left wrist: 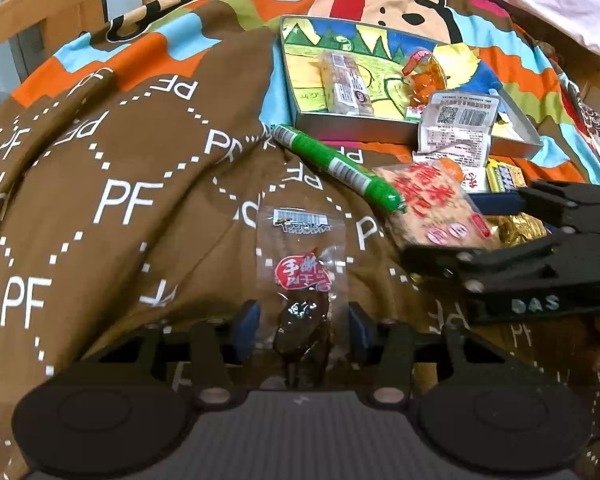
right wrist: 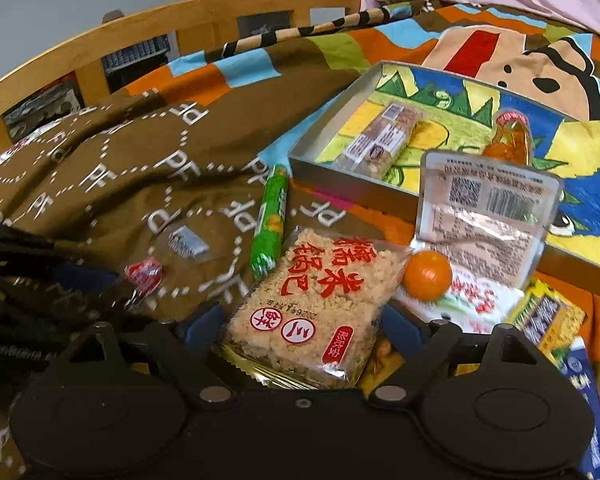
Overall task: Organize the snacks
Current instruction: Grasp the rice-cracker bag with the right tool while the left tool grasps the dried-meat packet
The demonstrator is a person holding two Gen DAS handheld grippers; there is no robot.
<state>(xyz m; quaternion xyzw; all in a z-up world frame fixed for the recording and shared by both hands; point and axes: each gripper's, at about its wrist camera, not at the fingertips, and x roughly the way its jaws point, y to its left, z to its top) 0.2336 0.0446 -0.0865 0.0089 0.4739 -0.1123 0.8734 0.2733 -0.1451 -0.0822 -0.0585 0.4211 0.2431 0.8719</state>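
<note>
Brown bedspread point(left wrist: 100, 240) under the clear snack packet point(left wrist: 302, 280), left gripper point(left wrist: 304, 330) open astride it; right gripper point(right wrist: 302, 326) gapes around the rice cracker pack point(right wrist: 312, 304), pads not pressing

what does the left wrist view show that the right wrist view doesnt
Only the left wrist view: the clear dark-snack packet's full length between the left gripper's fingers.

Only the right wrist view: a small orange and the rice cracker pack's whole face between the right gripper's fingers.

Both: the green sausage stick, the tin tray and the brown blanket.
</note>
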